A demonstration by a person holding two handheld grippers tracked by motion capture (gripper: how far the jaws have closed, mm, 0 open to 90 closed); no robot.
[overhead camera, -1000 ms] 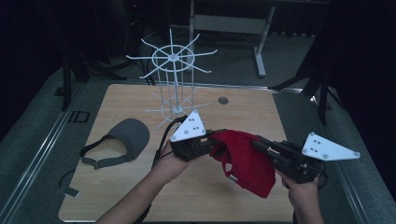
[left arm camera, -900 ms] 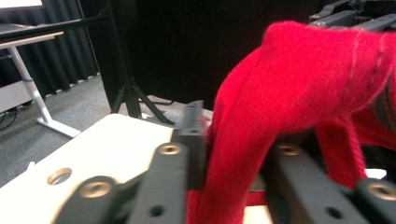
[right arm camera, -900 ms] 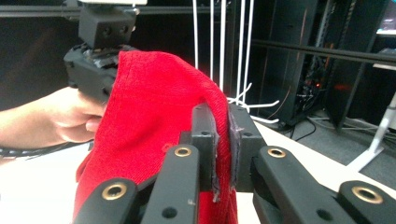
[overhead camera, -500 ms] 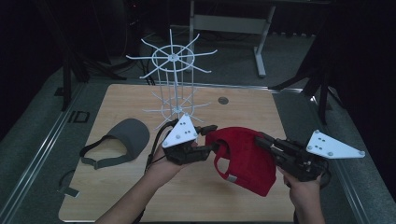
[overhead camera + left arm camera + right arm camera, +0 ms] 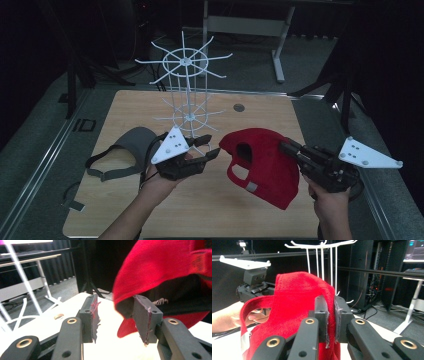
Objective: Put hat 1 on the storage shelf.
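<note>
A red cap (image 5: 265, 167) hangs above the right half of the wooden table (image 5: 125, 115), pinched at its crown by my right gripper (image 5: 286, 146), which is shut on the fabric (image 5: 297, 302). My left gripper (image 5: 212, 147) is open just left of the cap, its jaws spread and holding nothing. In the left gripper view the cap's rim (image 5: 160, 272) sits just beyond the right pad (image 5: 142, 317). A white wire hanging rack (image 5: 185, 95) stands at the table's back middle, right behind my left gripper. A grey visor (image 5: 127, 150) lies flat on the table's left side.
A round grommet (image 5: 239, 107) is set into the table near its back edge. A loose grey strap (image 5: 75, 200) lies off the table's front left corner. Dark stands and a white table frame (image 5: 280, 45) sit on the floor behind.
My left gripper has let go of the red cap, opened and drawn back to the left. The right gripper keeps its hold, and the cap now hangs from it alone.
</note>
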